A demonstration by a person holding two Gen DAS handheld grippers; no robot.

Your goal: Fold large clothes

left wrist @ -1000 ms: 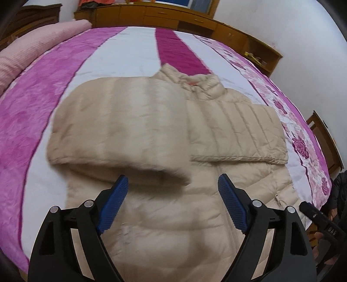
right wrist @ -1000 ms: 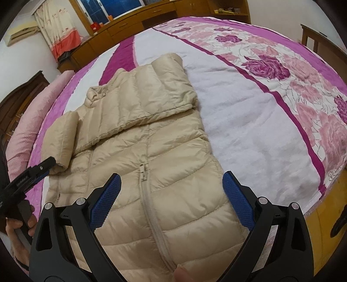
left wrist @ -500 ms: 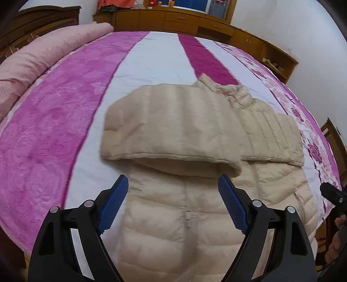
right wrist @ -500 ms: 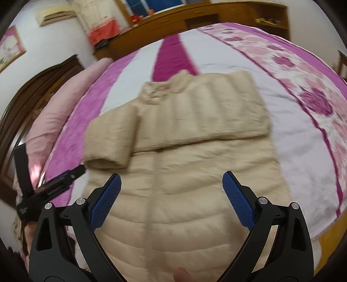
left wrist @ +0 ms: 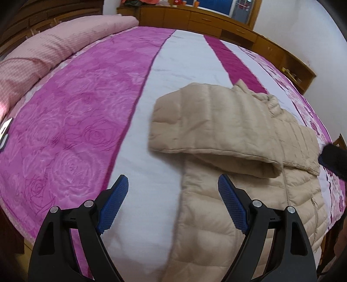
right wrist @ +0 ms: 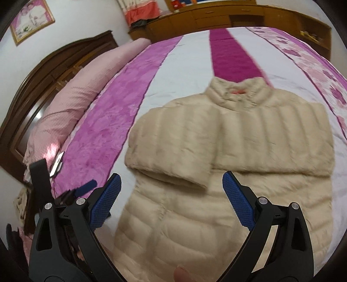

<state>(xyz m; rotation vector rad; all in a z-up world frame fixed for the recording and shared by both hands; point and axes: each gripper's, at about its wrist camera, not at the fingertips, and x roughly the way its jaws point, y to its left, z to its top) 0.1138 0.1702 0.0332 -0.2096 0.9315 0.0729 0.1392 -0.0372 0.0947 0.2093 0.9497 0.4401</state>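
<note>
A beige quilted puffer jacket [left wrist: 238, 151] [right wrist: 227, 151] lies front-up on the bed, both sleeves folded across its chest and its collar pointing away. My left gripper [left wrist: 173, 201] hovers open over the white stripe just left of the jacket's lower edge, with nothing between its blue pads. My right gripper [right wrist: 171, 204] is open above the jacket's lower front, below the folded sleeve cuff, and grips nothing. The left gripper [right wrist: 84, 188] also shows at the lower left of the right wrist view. A dark tip of the right gripper shows at the right edge of the left wrist view.
The bed [left wrist: 86, 108] has a pink, white and magenta striped cover with roses. A pink bolster [left wrist: 43, 56] lies along the wooden headboard [right wrist: 54, 71]. A wooden cabinet [left wrist: 216, 19] runs along the far wall. A phone [right wrist: 57, 163] lies near the bed's left edge.
Both grippers swung left across the bed. The left one went from over the jacket to the bare cover beside it; the right one now faces the jacket squarely. Both stayed open.
</note>
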